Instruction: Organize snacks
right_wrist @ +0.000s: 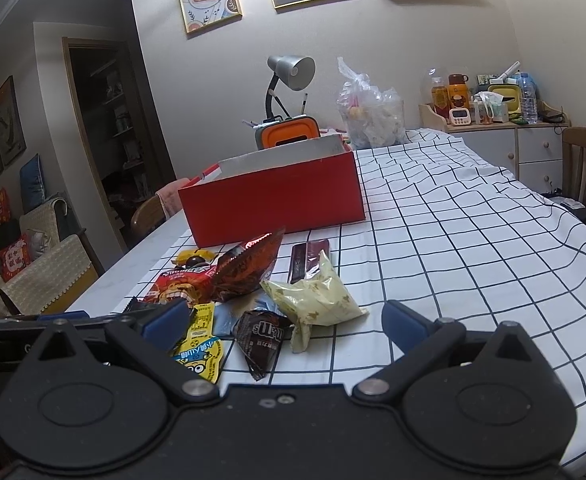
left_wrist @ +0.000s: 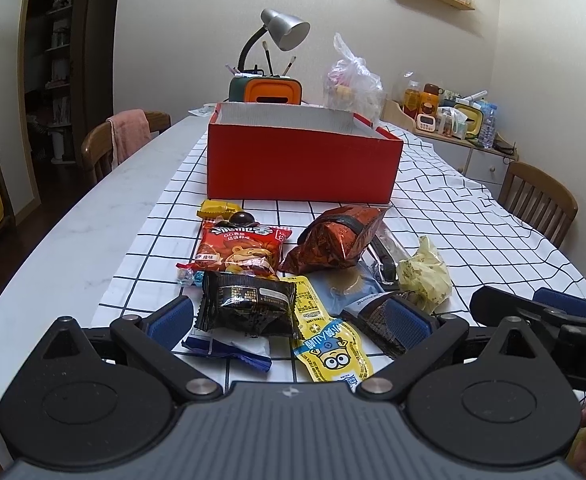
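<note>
Both spread wide over the heaped snacks on the checked-cloth worktop [right_wrist: 433, 240], left gripper [left_wrist: 289, 312] bracketing the black foil packet [left_wrist: 249, 308], right gripper [right_wrist: 285, 320] near the pale yellow pouch [right_wrist: 317, 300], open red cardboard box [left_wrist: 301, 160] beyond, seemingly awaiting them.

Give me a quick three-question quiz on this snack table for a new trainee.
1. True or false: the red box already holds snacks you can see.
2. Which packet lies between the left gripper's fingers: A black packet, B pale yellow packet, C copper bag?
3. Fill in: both grippers are ____.

Key: 1 false, no contents visible from these angles. 2 A. 3 open; right gripper too.
</note>
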The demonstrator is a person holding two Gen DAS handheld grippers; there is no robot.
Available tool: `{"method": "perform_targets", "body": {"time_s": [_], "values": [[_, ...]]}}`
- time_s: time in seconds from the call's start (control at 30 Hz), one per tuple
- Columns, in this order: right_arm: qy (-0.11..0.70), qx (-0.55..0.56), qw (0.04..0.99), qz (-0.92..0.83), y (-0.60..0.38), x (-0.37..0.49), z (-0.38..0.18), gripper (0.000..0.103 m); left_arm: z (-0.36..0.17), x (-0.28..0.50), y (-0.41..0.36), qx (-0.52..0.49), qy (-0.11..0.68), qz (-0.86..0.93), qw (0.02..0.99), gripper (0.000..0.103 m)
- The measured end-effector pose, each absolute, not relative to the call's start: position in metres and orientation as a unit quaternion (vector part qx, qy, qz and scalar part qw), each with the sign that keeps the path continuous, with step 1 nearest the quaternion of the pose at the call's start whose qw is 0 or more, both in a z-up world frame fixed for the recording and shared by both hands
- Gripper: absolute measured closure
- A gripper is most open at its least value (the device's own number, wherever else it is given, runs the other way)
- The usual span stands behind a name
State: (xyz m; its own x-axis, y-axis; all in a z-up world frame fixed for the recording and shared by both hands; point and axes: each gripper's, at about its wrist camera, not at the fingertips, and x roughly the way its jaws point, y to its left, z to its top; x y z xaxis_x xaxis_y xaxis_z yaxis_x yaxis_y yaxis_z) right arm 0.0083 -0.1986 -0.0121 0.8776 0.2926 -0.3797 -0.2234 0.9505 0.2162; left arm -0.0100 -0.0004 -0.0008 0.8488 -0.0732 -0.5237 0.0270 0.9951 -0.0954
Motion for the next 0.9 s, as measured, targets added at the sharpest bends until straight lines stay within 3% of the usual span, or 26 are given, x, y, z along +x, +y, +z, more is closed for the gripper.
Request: {"method": "perform_targets", "body": {"time_s": [0.47,0.9], "values": [[0.222,0.071,0.962,0.145,-0.198,0.025,-0.01,0.001,0.0,0.006,0.013,-0.042,0.288,-0.017,0.957,0.0],[0.288,0.043,0.944,0.157,-0.206,0.065,-0.013,0.006,-0.008,0.031,0.051,-0.067,0.355,-0.018,0.932,0.001]]}}
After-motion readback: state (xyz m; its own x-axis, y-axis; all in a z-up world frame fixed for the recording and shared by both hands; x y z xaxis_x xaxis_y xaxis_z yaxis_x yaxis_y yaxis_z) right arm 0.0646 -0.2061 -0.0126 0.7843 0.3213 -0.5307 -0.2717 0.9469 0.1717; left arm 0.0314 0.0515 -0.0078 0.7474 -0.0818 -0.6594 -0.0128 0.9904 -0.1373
